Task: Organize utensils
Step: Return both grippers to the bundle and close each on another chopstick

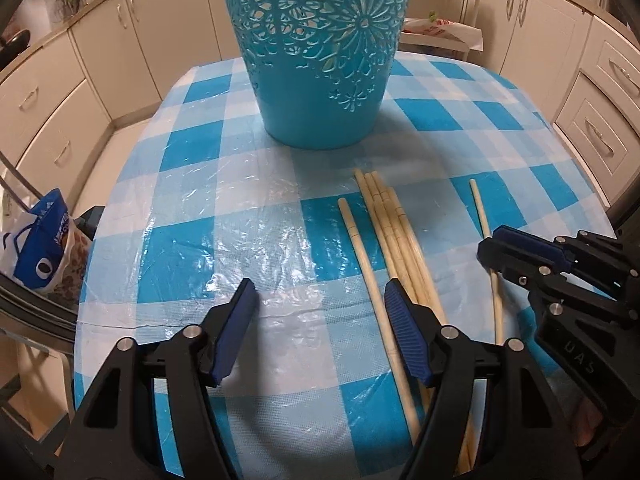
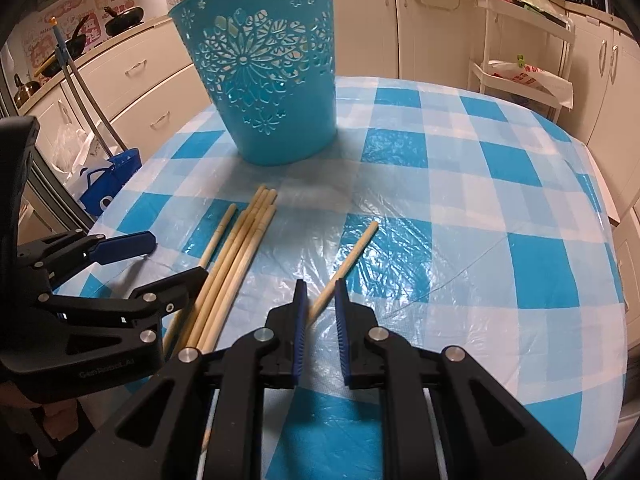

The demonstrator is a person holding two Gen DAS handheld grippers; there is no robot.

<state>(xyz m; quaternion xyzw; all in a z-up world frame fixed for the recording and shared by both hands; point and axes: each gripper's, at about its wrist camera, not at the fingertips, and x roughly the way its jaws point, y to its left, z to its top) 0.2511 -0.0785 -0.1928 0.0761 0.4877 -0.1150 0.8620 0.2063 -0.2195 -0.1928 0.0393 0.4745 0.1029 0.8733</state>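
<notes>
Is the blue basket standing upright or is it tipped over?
Upright. The blue basket rests on its narrow base on the checked tablecloth, with its wide open rim at the top.

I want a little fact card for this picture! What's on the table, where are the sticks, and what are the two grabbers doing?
table: blue and white checked cloth
bin: blue, with cut-out flowers, upright at the far side
chopstick bundle: lying flat in front of the bin
single chopstick: lying apart, to the right of the bundle
left gripper: open, nothing held, beside the bundle
right gripper: jaws narrow, the single chopstick's near end between them; a firm grip cannot be told
in the bin: cannot tell
</notes>
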